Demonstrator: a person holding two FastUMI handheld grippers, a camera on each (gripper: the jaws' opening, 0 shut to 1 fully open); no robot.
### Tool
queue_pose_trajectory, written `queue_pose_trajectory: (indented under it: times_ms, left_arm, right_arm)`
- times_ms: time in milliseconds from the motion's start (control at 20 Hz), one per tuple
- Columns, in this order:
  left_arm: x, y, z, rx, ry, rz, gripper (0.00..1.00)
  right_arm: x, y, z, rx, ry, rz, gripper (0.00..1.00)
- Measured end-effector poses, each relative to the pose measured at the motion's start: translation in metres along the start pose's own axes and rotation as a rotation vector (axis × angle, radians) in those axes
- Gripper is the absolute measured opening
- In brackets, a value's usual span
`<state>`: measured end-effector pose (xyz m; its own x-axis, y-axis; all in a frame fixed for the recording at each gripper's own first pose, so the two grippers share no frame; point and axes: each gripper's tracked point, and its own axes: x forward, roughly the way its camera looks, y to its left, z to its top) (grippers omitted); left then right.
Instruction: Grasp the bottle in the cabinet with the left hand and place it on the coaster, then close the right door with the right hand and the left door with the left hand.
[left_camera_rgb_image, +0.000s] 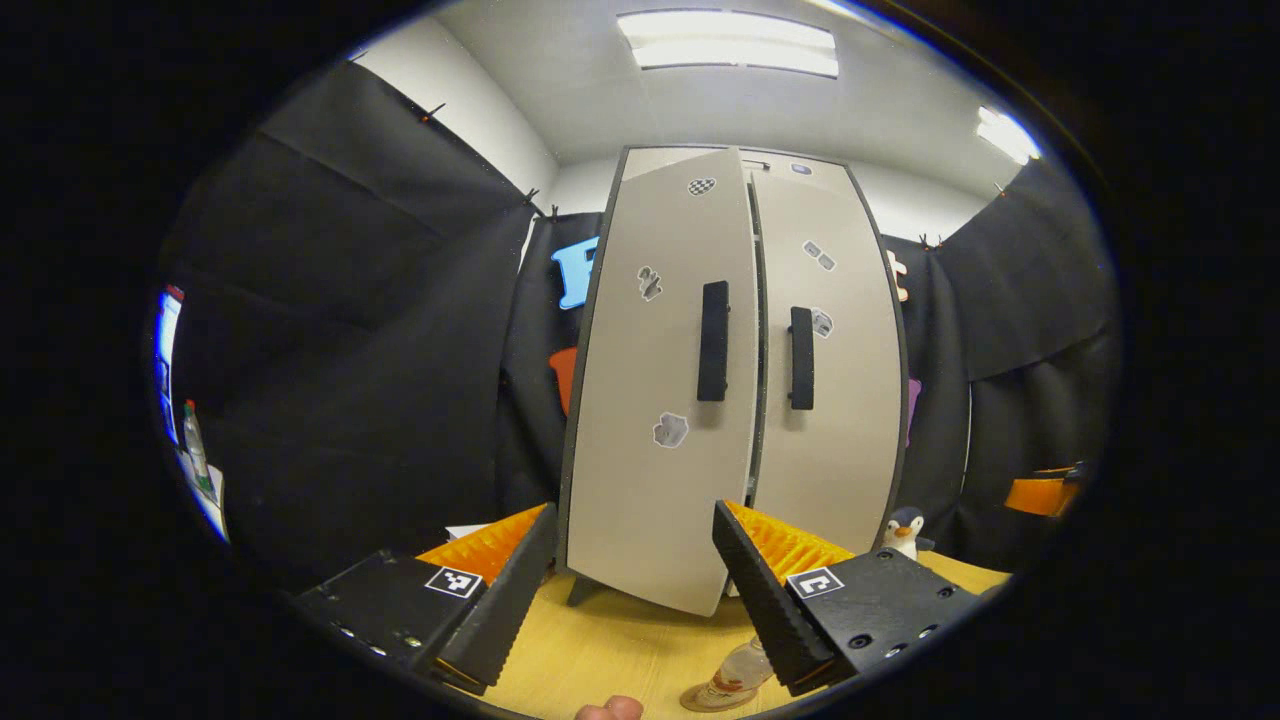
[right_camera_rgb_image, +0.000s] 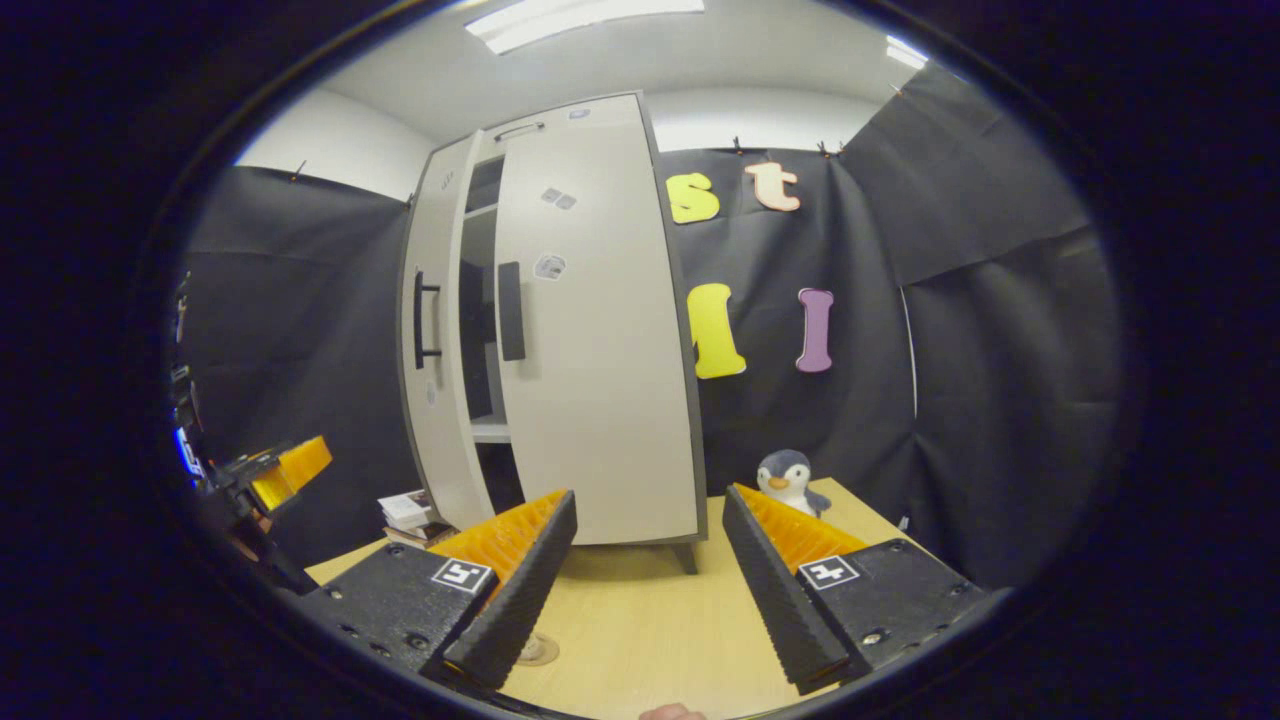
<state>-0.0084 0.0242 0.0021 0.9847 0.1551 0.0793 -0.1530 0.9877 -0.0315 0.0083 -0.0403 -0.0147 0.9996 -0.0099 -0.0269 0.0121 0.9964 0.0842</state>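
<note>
Bottle (left_camera_rgb_image: 735, 672) sits on the table (left_camera_rgb_image: 620, 650) near the bottom edge of the left gripper view, half hidden behind one finger of the left gripper (left_camera_rgb_image: 625, 590); something flat and pale lies under its base, probably the coaster, but I cannot tell for sure. Both grippers are spread wide and hold nothing: the left gripper faces the cabinet (left_camera_rgb_image: 735, 380), the right gripper (right_camera_rgb_image: 645, 590) hangs back over the table. Right door (right_camera_rgb_image: 600, 330) looks shut or nearly so. Left door (left_camera_rgb_image: 650, 400) is ajar, a dark gap showing between the two doors in the right gripper view, with shelves visible inside. So the step left is judged to be pushing the left door closed. Risks: the bottle stands very close to the left gripper, so a forward push could clip it and tip it over. Pushing the door near its hinge side might leave it sprung open. A hard shove could rock the cabinet on its legs. Toy penguin (right_camera_rgb_image: 790, 480) stands beside the cabinet, apart from the doors, low risk.
</note>
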Motion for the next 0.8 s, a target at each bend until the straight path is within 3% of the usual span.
queue_pose_trajectory:
  times_ms: [50, 100, 150, 200, 250, 300, 400, 450, 800]
  left_arm:
    - [-0.006, 0.000, -0.007, 0.005, 0.007, 0.012, 0.99]
    - [-0.011, -0.001, -0.013, 0.006, 0.020, 0.015, 0.94]
    - [-0.014, -0.004, -0.017, -0.002, 0.035, 0.008, 0.99]
    - [-0.016, -0.007, -0.020, -0.011, 0.047, -0.003, 0.94]
    - [-0.017, -0.008, -0.022, -0.013, 0.052, -0.005, 0.99]
    - [-0.016, -0.005, -0.020, -0.009, 0.049, 0.002, 0.95]
    - [-0.016, 0.000, -0.019, -0.009, 0.036, 0.014, 0.99]
    - [-0.015, 0.001, -0.019, -0.005, 0.030, 0.019, 0.95]
    - [-0.017, 0.007, -0.021, 0.008, 0.046, 0.031, 0.95]
  right_arm:
    - [0.000, 0.002, 0.002, 0.001, -0.008, 0.002, 0.96]
    - [-0.002, 0.004, 0.003, -0.004, -0.016, 0.003, 0.96]
    - [-0.003, 0.005, 0.003, -0.012, -0.017, 0.001, 0.96]
    - [-0.004, 0.006, 0.000, -0.022, -0.015, 0.002, 0.96]
    - [-0.004, 0.007, -0.002, -0.028, -0.011, 0.002, 0.96]
    - [-0.006, 0.008, -0.005, -0.028, -0.005, 0.003, 0.96]
    - [-0.008, 0.010, -0.012, -0.020, 0.014, 0.010, 0.96]
    - [-0.010, 0.012, -0.017, -0.018, 0.028, 0.015, 0.96]
    - [-0.017, 0.004, -0.020, -0.013, 0.047, -0.017, 0.96]
